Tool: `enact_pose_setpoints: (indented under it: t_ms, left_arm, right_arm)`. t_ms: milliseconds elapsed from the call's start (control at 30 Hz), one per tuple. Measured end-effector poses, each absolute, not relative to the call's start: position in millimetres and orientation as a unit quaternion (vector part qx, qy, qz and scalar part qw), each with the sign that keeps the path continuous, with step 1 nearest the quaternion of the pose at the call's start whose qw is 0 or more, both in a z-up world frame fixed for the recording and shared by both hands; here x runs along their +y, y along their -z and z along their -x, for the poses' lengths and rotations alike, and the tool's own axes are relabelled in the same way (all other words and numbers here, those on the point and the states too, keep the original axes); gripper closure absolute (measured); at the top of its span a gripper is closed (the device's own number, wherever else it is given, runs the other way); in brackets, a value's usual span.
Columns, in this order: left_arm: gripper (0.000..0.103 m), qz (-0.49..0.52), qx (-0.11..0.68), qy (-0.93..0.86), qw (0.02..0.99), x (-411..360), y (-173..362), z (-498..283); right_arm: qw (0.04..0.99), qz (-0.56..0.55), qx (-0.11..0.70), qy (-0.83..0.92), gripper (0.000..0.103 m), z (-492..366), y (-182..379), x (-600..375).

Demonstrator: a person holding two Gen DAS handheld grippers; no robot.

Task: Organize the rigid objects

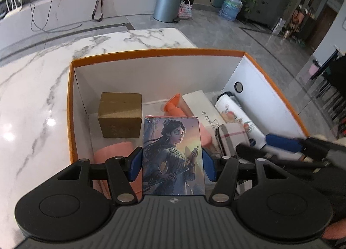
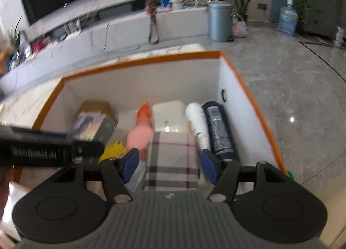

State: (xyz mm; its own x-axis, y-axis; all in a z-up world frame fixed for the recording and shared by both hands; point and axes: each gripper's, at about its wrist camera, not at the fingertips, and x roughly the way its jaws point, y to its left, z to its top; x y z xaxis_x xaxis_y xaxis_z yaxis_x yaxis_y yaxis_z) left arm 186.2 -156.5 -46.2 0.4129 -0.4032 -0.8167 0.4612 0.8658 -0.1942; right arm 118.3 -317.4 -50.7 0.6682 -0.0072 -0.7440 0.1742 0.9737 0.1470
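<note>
The left gripper [image 1: 172, 163] clamps an illustrated card box [image 1: 173, 156] above the orange-rimmed box [image 1: 151, 53]; the right gripper [image 2: 168, 163] grips a plaid case [image 2: 172, 160] just left of the white bottle [image 2: 197, 123].

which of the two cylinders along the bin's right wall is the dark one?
The dark navy can, lying directly against the orange bin's right wall. The white bottle lies beside it, toward the bin's middle.
</note>
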Motion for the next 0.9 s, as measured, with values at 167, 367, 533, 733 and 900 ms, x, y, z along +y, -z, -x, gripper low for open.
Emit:
enact_pose_setpoints:
  t_ms: [167,367,533,733,900]
  left_arm:
    - [0.037,-0.078,0.481,0.235,0.841,-169.6,54.5,-183.1]
    - [0.036,-0.087,0.482,0.226,0.842,-171.6,60.5,-182.4]
    - [0.032,-0.076,0.471,0.227,0.849,-166.9,56.8,-181.3]
    - [0.029,-0.050,0.449,0.238,0.860,-158.6,45.6,-178.1]
    - [0.025,-0.029,0.394,0.235,0.888,-145.4,23.8,-167.3]
  right_arm:
    - [0.910,-0.110,0.397,0.050,0.038,-119.0,50.7,-318.6]
    - [0.909,-0.102,0.402,0.048,0.035,-120.8,52.8,-317.0]
    - [0.909,-0.103,0.401,0.048,0.035,-121.8,53.0,-317.4]
    - [0.912,-0.113,0.392,0.050,0.035,-117.4,51.9,-320.5]
    - [0.920,-0.125,0.369,0.051,0.027,-109.7,46.7,-324.3]
